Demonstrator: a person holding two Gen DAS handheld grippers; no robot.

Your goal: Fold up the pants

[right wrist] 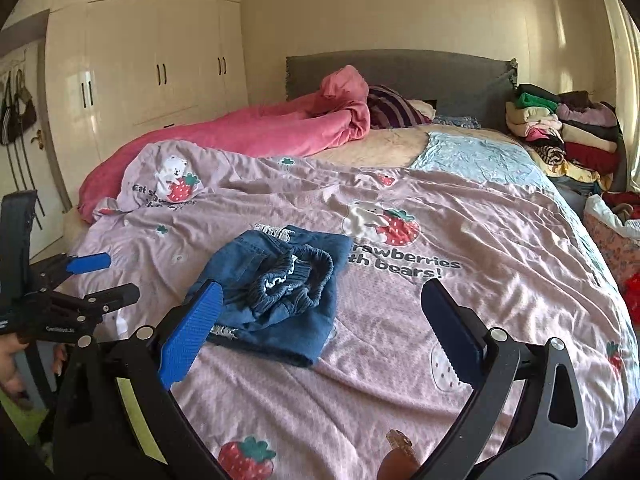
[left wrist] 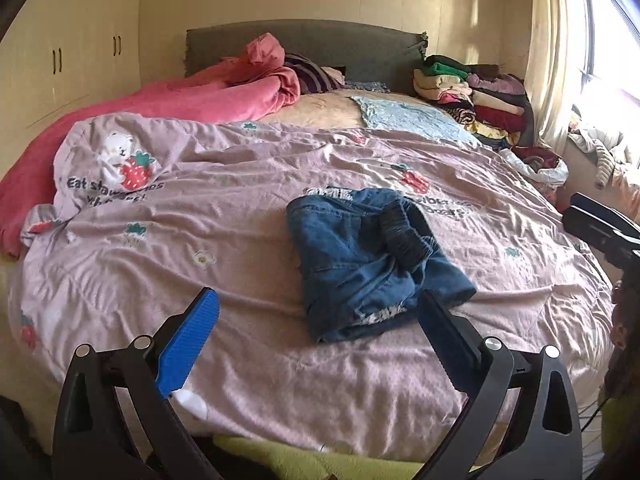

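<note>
A wide bed point(left wrist: 280, 380) fills both views, covered by a wrinkled pale lilac quilt point(left wrist: 240, 208) printed with white bears hugging strawberries. The print reads "Eat straw…" near the bear at the far left of the quilt; in the right wrist view the clearer patch reads "strawberries with bears!" point(right wrist: 404, 260). A pink blanket point(left wrist: 168, 100) lies bunched along the far left side up to the grey headboard point(left wrist: 312, 46), and a stack of folded clothes point(left wrist: 476, 96) sits at the far right corner of the bed.

The pants point(left wrist: 368, 256), small blue denim ones, lie folded into a compact bundle near the middle of the quilt, just short of the printed text. The dark elastic waistband is turned up on top, and white lace trim shows at the far edge and at the near edge.

The left gripper point(left wrist: 316, 320) hovers at the near side of the bundle, its blue-padded fingers spread wide and holding nothing. The right gripper point(right wrist: 320, 312) is likewise spread wide and empty, the pants lying just beyond its left finger.

Only the right wrist view shows the tall cream wardrobe point(right wrist: 152, 60) in full, handbags hanging by a door point(right wrist: 16, 108) and the person's hand point(right wrist: 12, 364) holding the left gripper. Only the left wrist view shows the bright window point(left wrist: 608, 36).
</note>
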